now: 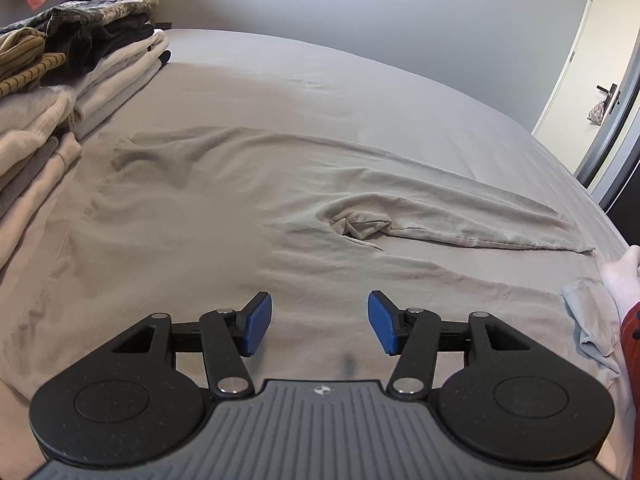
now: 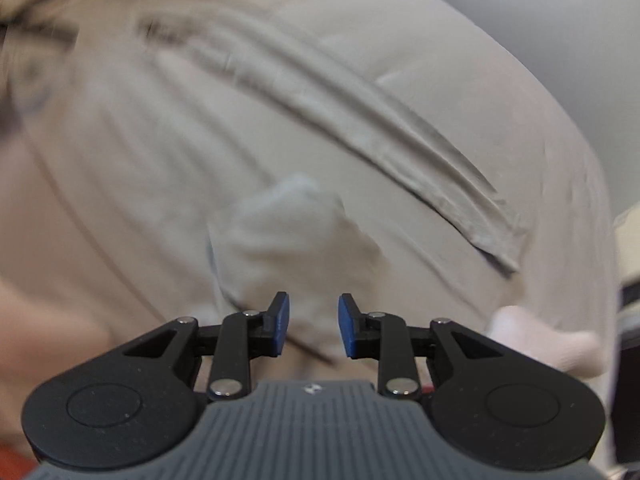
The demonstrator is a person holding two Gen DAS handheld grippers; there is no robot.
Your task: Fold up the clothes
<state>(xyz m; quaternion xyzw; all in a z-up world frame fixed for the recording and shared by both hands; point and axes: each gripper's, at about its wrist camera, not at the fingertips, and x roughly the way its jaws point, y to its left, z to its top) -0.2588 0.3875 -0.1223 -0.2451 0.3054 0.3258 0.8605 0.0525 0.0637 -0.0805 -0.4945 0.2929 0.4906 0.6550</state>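
Step in hand: laying out the beige trousers [image 1: 248, 200] flat on the bed [image 1: 280, 80], by the look of it, with folding proper not yet begun.
Trousers, place: lying spread across the bed, waist end toward the stack of folded clothes [image 1: 60, 92], one leg [image 1: 460, 216] stretching away from that stack toward the bed's far edge, the other leg running nearer the camera.
Crotch crease: bunching midway along the trousers, well apart from the stack.
Left hand-held gripper [image 1: 320, 322]: released, blue pads standing wide with nothing between them, hovering over the near leg.
Right hand-held gripper [image 2: 313, 326]: released too, pads apart and gripping nothing, hanging above a small pale-blue cloth [image 2: 280, 232] at the end of the trousers farthest from the stack; view blurring heavily.
Next move, judged: picking up one leg at its hem and carrying it over onto the other, needing a pinch at the hem and another near the waist; smoothing the crotch crease first seeming wise.
Count, trousers: one pair.
Count, hand-held grippers: two.
Count, pale-blue cloth: one.
Count, stack: one heap of many garments, number not telling.
Count, white sock-like thing [image 1: 624, 276]: one, beyond the trousers' hem end.
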